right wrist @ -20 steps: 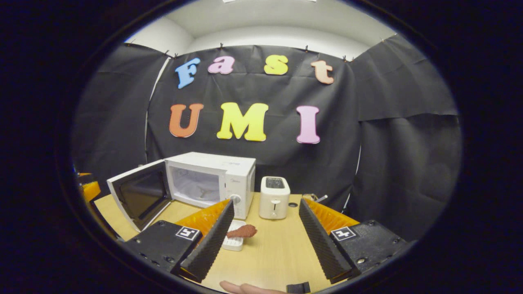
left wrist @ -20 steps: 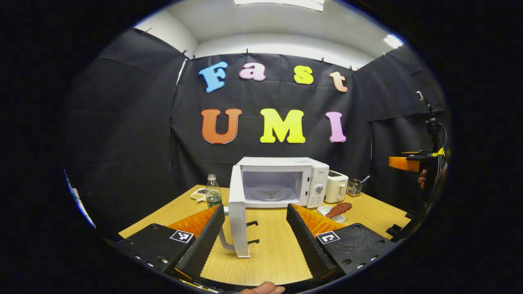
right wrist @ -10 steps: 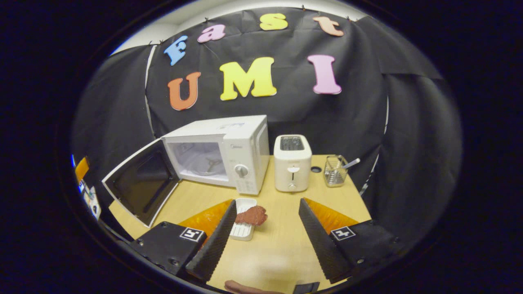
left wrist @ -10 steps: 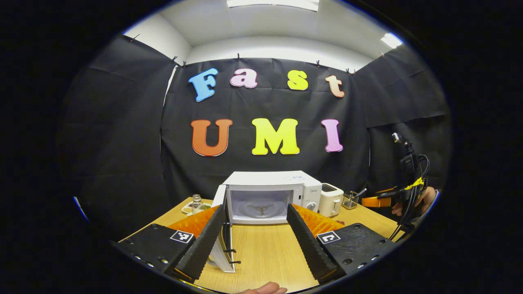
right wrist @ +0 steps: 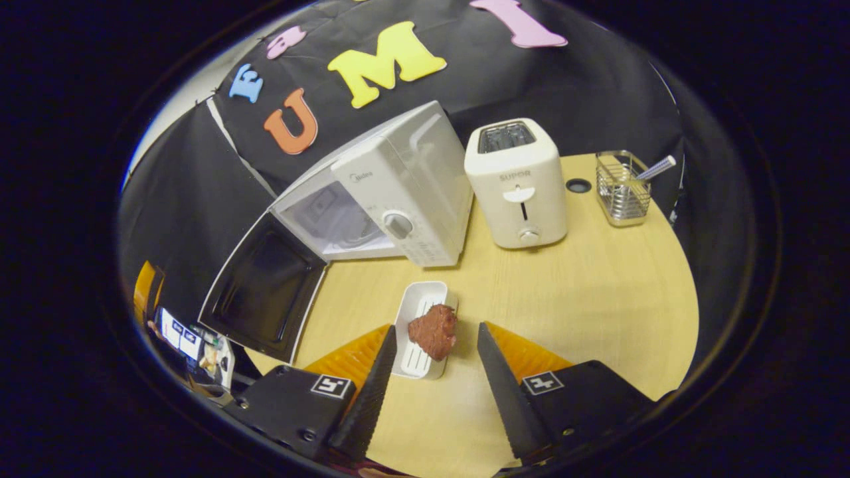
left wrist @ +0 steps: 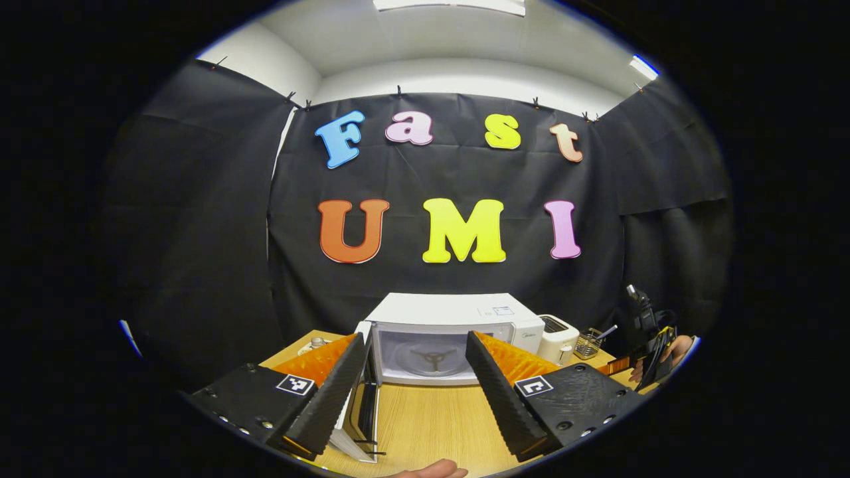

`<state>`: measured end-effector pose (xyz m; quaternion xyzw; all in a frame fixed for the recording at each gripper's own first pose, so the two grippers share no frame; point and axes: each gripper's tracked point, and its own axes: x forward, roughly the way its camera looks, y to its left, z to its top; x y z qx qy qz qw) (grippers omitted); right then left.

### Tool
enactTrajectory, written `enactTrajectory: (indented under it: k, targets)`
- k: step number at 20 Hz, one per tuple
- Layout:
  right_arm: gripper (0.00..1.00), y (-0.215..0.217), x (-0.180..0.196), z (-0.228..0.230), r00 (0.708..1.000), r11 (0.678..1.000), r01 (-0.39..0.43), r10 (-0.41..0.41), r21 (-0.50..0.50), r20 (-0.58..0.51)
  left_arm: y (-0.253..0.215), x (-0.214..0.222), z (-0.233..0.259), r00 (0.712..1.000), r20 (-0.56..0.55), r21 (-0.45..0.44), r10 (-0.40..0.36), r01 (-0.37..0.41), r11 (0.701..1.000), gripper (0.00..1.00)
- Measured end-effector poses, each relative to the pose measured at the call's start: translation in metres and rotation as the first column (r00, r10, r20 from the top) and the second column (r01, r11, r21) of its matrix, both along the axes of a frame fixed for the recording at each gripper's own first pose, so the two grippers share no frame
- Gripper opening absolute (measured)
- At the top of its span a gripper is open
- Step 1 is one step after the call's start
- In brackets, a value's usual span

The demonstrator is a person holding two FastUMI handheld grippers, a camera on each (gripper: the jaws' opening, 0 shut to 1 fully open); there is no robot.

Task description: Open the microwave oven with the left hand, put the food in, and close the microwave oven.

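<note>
Table [right wrist: 597, 292]: light wood-grain top, set against the booth's black cloth wall.
Microwave [right wrist: 398, 186]: white, stands at the table's back left; door [right wrist: 265, 292] swung wide open, dark inner face showing.
Toaster [right wrist: 518, 179]: white, upright, just right of the microwave, close but apart.
Wire basket [right wrist: 621, 186]: metal, near the back right edge, right of the toaster; a utensil handle sticks out of it.
Small dark disc [right wrist: 578, 185]: on the tabletop between toaster and basket; possibly a hole, cannot tell.
Tray [right wrist: 415, 325]: white, ridged, in front of the microwave, holding a reddish-brown piece of food [right wrist: 433, 330].
Far left corner: a small dish [left wrist: 312, 345], mostly hidden.
</note>
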<state>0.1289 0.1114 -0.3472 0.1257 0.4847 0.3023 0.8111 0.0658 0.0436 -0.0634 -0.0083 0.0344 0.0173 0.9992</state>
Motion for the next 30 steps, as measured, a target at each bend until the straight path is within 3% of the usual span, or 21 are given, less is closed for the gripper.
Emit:
enactTrajectory:
  k: [1, 2, 3, 4, 5, 7, 8, 9, 10, 11, 12, 13, 14, 17, 19, 22, 24, 26, 30]
  targets:
    - [0.78, 0.001, 0.003, -0.007, 1.0, 1.0, -0.005, 0.006, 0.02, -0.026, -0.001, 0.002, 0.0, 1.0, 0.0, 0.001, 0.005, -0.005, 1.0, 0.94]
    - [0.63, 0.005, 0.003, -0.015, 0.998, 0.999, -0.015, 0.017, 0.039, -0.055, -0.002, 0.005, -0.001, 1.0, -0.002, 0.005, 0.008, -0.008, 1.0, 0.94]
    - [0.73, 0.008, 0.006, -0.022, 0.996, 0.998, -0.018, 0.022, 0.06, -0.082, -0.004, 0.006, -0.002, 1.0, -0.006, 0.007, 0.009, -0.009, 1.0, 0.94]
    - [0.71, 0.011, 0.006, -0.029, 0.994, 0.997, -0.022, 0.03, 0.079, -0.106, -0.005, 0.009, -0.004, 1.0, -0.015, 0.008, 0.008, -0.008, 1.0, 0.94]
    - [0.56, 0.015, 0.005, -0.033, 0.991, 0.994, -0.028, 0.041, 0.101, -0.124, -0.007, 0.01, -0.008, 1.0, -0.028, 0.008, 0.008, -0.008, 1.0, 0.94]
    - [0.51, 0.021, 0.003, -0.037, 0.985, 0.988, -0.024, 0.049, 0.152, -0.164, -0.007, 0.013, -0.013, 0.999, -0.045, 0.01, 0.011, -0.011, 1.0, 0.94]
    - [0.44, 0.024, 0.003, -0.04, 0.98, 0.985, -0.011, 0.045, 0.172, -0.196, -0.006, 0.013, -0.015, 0.999, -0.05, 0.015, 0.015, -0.014, 1.0, 0.94]
    - [0.62, 0.026, -0.001, -0.045, 0.968, 0.982, 0.004, 0.044, 0.191, -0.246, -0.006, 0.014, -0.017, 0.998, -0.057, 0.021, 0.021, -0.02, 1.0, 0.94]
    - [0.19, 0.028, -0.001, -0.044, 0.957, 0.975, 0.043, 0.024, 0.22, -0.29, -0.004, 0.013, -0.019, 0.997, -0.063, 0.028, 0.033, -0.031, 0.999, 0.94]
    - [0.1, 0.028, -0.002, -0.045, 0.954, 0.973, 0.046, 0.024, 0.225, -0.299, -0.002, 0.012, -0.02, 0.997, -0.065, 0.037, 0.039, -0.037, 0.999, 0.94]
    - [0.12, 0.026, -0.005, -0.044, 0.959, 0.975, 0.039, 0.025, 0.219, -0.282, -0.002, 0.012, -0.019, 0.997, -0.061, 0.046, 0.038, -0.036, 0.998, 0.94]
    - [0.02, 0.024, -0.006, -0.041, 0.968, 0.979, 0.028, 0.024, 0.202, -0.251, -0.001, 0.011, -0.019, 0.998, -0.056, 0.052, 0.037, -0.034, 0.998, 0.94]
    - [0.11, 0.021, -0.008, -0.032, 0.978, 0.983, 0.015, 0.023, 0.182, -0.207, 0.0, 0.01, -0.017, 0.998, -0.05, 0.055, 0.036, -0.034, 0.998, 0.94]
    - [0.11, 0.022, -0.016, 0.004, 0.998, 0.991, -0.038, 0.044, 0.131, -0.044, 0.008, 0.003, -0.014, 0.999, -0.032, 0.053, 0.04, -0.038, 0.998, 0.94]
    - [0.11, 0.028, -0.025, 0.027, 0.994, 0.995, -0.07, 0.064, 0.072, 0.094, 0.016, 0.002, -0.016, 0.998, -0.028, 0.05, 0.051, -0.049, 0.998, 0.94]
    - [0.11, 0.045, -0.041, 0.047, 0.943, 0.992, -0.105, 0.121, -0.067, 0.309, 0.026, -0.004, -0.026, 0.998, -0.041, 0.015, 0.049, -0.048, 0.999, 0.94]
    - [0.11, 0.066, -0.057, 0.057, 0.904, 0.985, -0.119, 0.158, -0.122, 0.396, 0.039, -0.008, -0.029, 0.997, -0.045, -0.005, 0.055, -0.055, 0.998, 0.94]
    - [0.11, 0.089, -0.069, 0.064, 0.877, 0.982, -0.124, 0.175, -0.142, 0.448, 0.05, -0.015, -0.03, 0.998, -0.035, -0.011, 0.052, -0.053, 0.999, 0.94]
    - [0.11, 0.133, -0.067, 0.073, 0.841, 0.99, -0.06, 0.119, -0.128, 0.528, 0.069, -0.025, -0.038, 0.999, -0.023, -0.026, 0.036, -0.036, 0.999, 0.93]
